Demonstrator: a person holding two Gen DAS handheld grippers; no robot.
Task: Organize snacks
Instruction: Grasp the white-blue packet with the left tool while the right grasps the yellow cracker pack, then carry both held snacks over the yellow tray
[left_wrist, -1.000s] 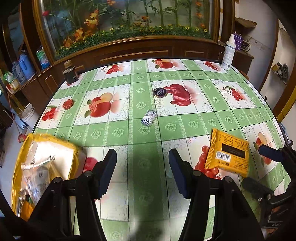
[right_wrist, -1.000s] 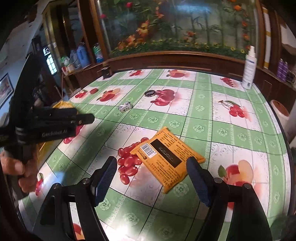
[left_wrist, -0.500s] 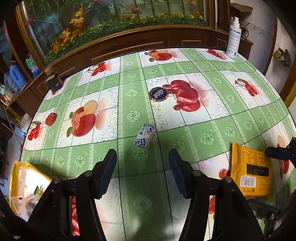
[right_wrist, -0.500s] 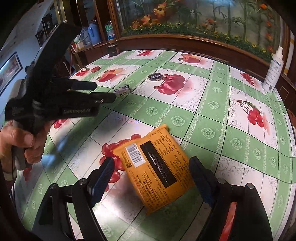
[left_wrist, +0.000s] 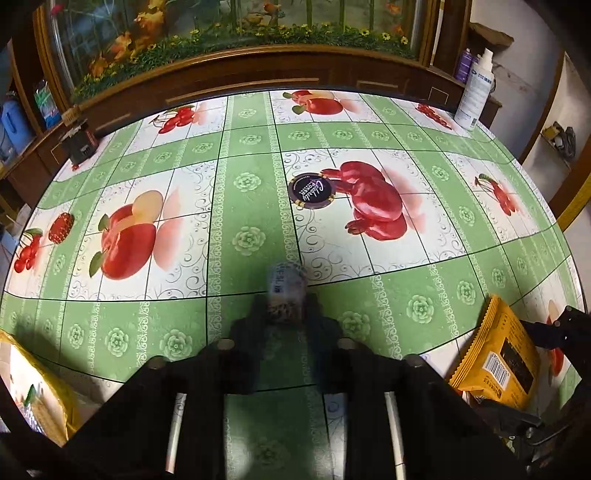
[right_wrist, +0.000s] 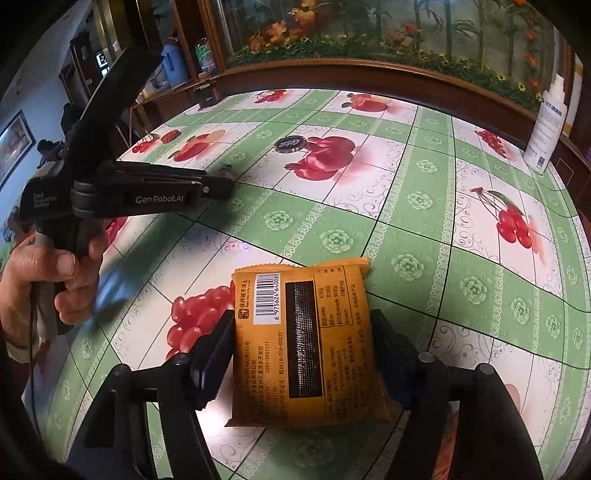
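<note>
The worktop (left_wrist: 251, 206) wears a green and white cloth printed with fruit. At its near left edge sits a yellow bag (left_wrist: 55, 398), mouth open, with clear wrappers inside it; what they hold cannot be made out.

An orange snack packet (right_wrist: 306, 343) lies flat on the worktop with its barcode side up, between the fingers of the right claw (right_wrist: 303, 354). That claw's jaws have just been closing and both pads now sit against the packet's long edges.

The left claw (left_wrist: 286, 321) points steeply down near the worktop's middle. Its jaws have just been closing and are clenched on a small blue and white wrapped snack (left_wrist: 286, 291), which is blurred.

A white spray bottle (right_wrist: 546, 125) stands at the far right edge. A small round dark sweet (left_wrist: 312, 190) lies alone beyond the left claw.
</note>
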